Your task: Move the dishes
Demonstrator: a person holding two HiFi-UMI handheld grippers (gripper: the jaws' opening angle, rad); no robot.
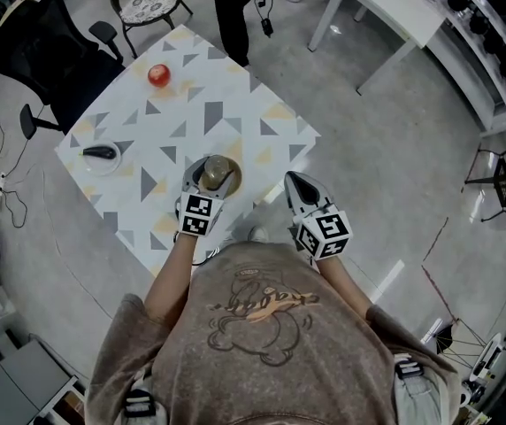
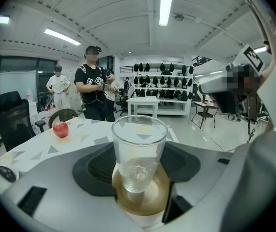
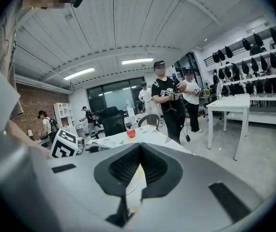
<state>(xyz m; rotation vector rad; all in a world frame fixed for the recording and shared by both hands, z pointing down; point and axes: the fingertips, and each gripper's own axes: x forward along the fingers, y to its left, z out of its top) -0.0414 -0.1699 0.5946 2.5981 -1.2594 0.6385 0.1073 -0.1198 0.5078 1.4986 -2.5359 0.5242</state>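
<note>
Two dishes show in the head view, and by my reading neither has gone anywhere yet. A glass [image 1: 216, 168] stands on a brown saucer [image 1: 232, 182] near the near edge of the counter [image 1: 235, 104]. A small plate [image 1: 103, 164] carrying a dark thing [image 1: 101, 152] lies well apart at the counter's left side, and an apple [image 1: 158, 75] sits at the far end. The left claw [image 1: 215, 163] brackets the glass and saucer, while the right claw [image 1: 295, 184] hangs off the counter's near corner.

In the left gripper view the jaws stand wide, one on each side. The glass is upright and empty between them, with clear gaps to both pads, so nothing is gripped on the glass. The saucer fills the low space between the jaws, and I cannot tell whether its rim touches them.

In the right gripper view the jaws are pressed together with nothing between them, so that claw is idle.

I judge the work to be at its first pick-up. The grip, the lift and the carry all remain, as does the plate. No view shows where the dishes are meant to go.
</note>
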